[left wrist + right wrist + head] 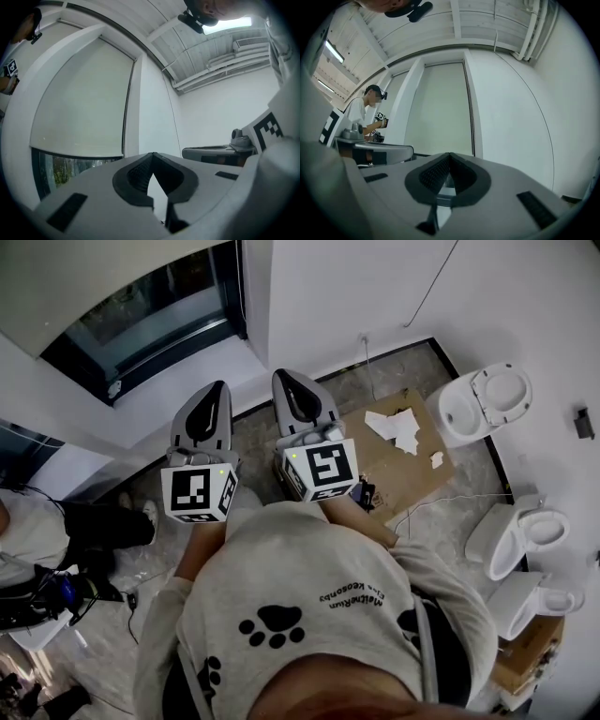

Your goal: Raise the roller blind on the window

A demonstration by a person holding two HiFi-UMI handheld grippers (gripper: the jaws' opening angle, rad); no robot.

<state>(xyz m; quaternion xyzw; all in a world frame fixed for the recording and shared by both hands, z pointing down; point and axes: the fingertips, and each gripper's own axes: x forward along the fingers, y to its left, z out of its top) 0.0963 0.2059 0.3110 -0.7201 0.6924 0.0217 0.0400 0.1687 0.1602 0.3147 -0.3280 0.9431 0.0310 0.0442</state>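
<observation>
The pale roller blind [84,108] hangs over most of the window, and a strip of bare glass [70,168] shows under its bottom bar. In the right gripper view the same blind [440,108] fills the frame beside a white wall. A dark cord or track [127,108] runs down the blind's right edge. My left gripper [152,154] and right gripper [449,155] are both shut with nothing between the jaws. They are held side by side in front of the window [150,320], left gripper [214,390] and right gripper [286,379] apart from blind and cord.
Several white toilets [483,399] stand on the floor at the right, next to a flat cardboard sheet [394,451] with paper scraps. Another person [363,112] with a gripper stands at the left. A thin cable [534,93] runs down the white wall.
</observation>
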